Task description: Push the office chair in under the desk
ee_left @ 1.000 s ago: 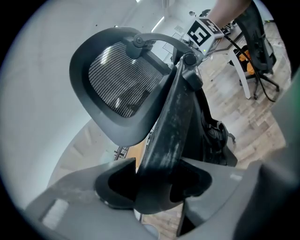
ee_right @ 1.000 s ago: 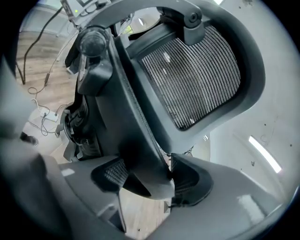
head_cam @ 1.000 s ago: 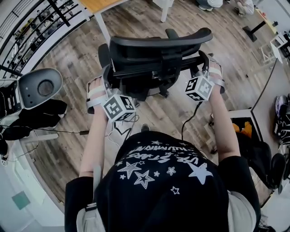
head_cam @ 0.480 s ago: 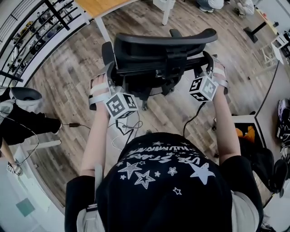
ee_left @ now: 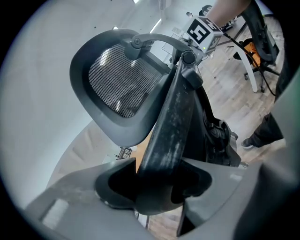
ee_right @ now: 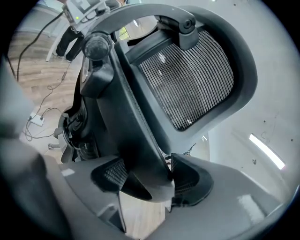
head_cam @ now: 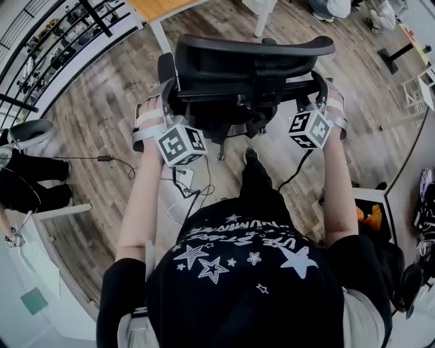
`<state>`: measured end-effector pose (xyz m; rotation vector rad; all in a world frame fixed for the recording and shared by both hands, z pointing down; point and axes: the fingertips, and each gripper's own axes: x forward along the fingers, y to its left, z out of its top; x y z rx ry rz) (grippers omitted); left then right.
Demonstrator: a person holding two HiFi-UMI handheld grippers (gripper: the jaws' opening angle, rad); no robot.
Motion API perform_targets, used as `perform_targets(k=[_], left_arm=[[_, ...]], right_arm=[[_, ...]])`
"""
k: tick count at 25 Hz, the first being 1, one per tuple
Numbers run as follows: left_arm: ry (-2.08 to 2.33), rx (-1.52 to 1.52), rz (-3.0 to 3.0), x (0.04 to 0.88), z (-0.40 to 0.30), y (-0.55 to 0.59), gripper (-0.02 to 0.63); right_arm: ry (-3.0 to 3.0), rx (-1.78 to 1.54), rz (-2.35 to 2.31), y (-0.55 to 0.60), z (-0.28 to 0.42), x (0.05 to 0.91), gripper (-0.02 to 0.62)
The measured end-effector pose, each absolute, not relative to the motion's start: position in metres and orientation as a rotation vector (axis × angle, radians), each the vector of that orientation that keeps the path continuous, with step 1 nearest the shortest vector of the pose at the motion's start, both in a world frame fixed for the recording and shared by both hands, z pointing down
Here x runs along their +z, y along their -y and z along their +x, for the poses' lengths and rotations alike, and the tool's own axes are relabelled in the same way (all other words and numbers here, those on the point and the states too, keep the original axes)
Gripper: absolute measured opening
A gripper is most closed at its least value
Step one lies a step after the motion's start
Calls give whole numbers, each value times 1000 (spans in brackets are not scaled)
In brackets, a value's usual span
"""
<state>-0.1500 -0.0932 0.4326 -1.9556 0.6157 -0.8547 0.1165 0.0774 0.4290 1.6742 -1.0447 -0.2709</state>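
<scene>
Plank floor (head_cam: pixel 102 122); desk (head_cam: pixel 153 7) corner upper left. Arms stretched toward frame top, my left gripper (ee_left: pixel 157 183) and right gripper (ee_right: pixel 149 180) each pinch the backrest frame of the office chair (head_cam: pixel 251 54).

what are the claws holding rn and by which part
Both hold the office chair by its backrest. The left claw is clamped on the backrest's left side edge, and the right claw on its right side edge.

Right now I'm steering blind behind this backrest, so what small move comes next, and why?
Probably push the office chair straight ahead a little toward the desk. The left hand-held gripper and right hand-held gripper are each clamped on one side of its back, and the chair isn't yet under the desk, whose edge lies ahead.
</scene>
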Motion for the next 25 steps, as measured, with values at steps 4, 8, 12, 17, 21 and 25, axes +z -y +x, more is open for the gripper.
perform_targets(k=[4, 8, 12, 17, 21, 25], left_arm=[[-611, -843, -1960, 435, -136, 127, 248], [-637, -865, -1956, 435, -128, 165, 249], [-645, -854, -1952, 431, -104, 195, 249], [-631, -851, -1961, 431, -80, 216, 249], [-633, -851, -1964, 437, -63, 231, 249], [-651, -869, -1965, 434, -35, 253, 249]], right_arm=[[1057, -304, 1690, -50, 127, 428, 272], [1074, -356, 1703, -14, 134, 425, 272], [1082, -372, 1709, 15, 157, 421, 272], [1104, -407, 1715, 36, 181, 421, 272], [1124, -424, 1708, 49, 195, 426, 272], [1164, -424, 1682, 71, 224, 424, 270]])
